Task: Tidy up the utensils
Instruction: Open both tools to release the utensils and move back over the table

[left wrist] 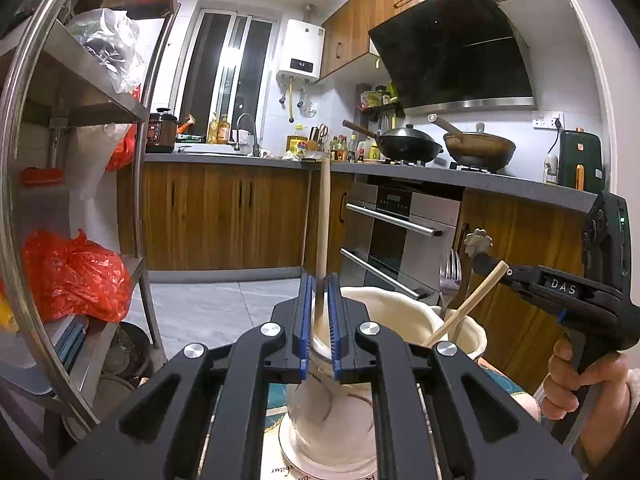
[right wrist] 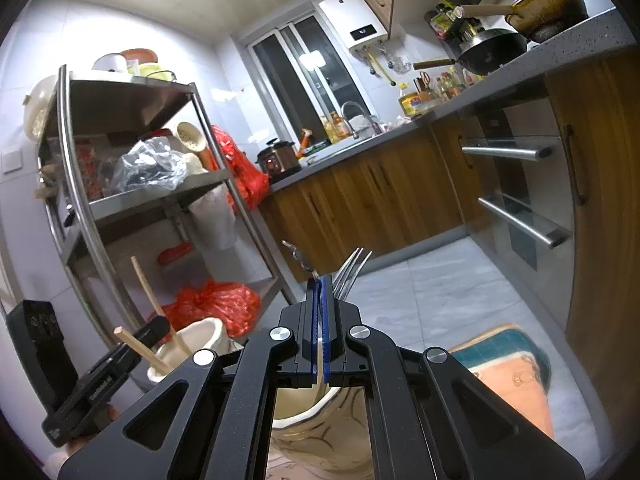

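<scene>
Wooden stick (left wrist: 323, 216) between ribbed blue pads (left wrist: 305, 320).

Wooden chopstick (left wrist: 325, 216) – pale, matt. Ceramic utensil jar (left wrist: 384, 312) – cream, glossy glaze. Forks (right wrist: 352, 272) – polished metal. Shelving rack (right wrist: 132, 196) – brushed steel. Cabinet fronts (left wrist: 224, 216) – wood grain, satin. Gripper fingers (left wrist: 306, 320) – matt black plastic, blue pads.
</scene>
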The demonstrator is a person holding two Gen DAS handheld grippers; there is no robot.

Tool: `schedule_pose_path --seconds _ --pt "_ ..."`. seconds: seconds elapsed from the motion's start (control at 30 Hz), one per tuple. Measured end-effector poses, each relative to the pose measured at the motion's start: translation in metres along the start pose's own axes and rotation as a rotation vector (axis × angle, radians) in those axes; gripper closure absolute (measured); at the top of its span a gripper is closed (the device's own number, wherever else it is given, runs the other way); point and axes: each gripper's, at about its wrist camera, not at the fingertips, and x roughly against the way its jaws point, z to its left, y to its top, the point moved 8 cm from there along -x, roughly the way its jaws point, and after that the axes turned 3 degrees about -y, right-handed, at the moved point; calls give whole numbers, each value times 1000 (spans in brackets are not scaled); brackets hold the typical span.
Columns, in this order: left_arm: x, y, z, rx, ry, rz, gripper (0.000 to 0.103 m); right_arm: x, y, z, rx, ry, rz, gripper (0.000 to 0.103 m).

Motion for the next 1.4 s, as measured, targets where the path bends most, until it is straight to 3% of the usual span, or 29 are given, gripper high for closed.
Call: schedule_pose_path --seconds 0.13,0.17,0.3,0.37,0.53,0.6,0.67,0.73,1.07,1.4 --pt "4 2 1 2 8 -17 71 0 -1 -1 0 -4 0 100" --pt "5 3 1 1 8 -23 71 0 -1 -2 1 -7 0 99" --pt "11 4 2 -1 17 -36 64 3 0 -5 -5 -4 -8 79" --pt "13 2 5 4 20 -36 58 5 1 -4 -3 -3 -12 79" --pt "23 -2 9 10 38 -44 39 14 4 -4 6 -13 -26 52" --pt "26 -3 11 19 44 -43 28 17 4 -3 3 -11 -24 31" --pt "31 -6 13 28 53 -47 14 23 3 -2 -3 0 -26 18" --pt "37 -8 14 27 68 -55 6 30 2 -1 -1 -8 -29 13" --pt "73 -39 13 42 92 -1 5 74 -26 -7 12 -80 -13 7" --pt "101 -67 -7 37 75 63 5 98 -72 -32 -47 -164 88 7"
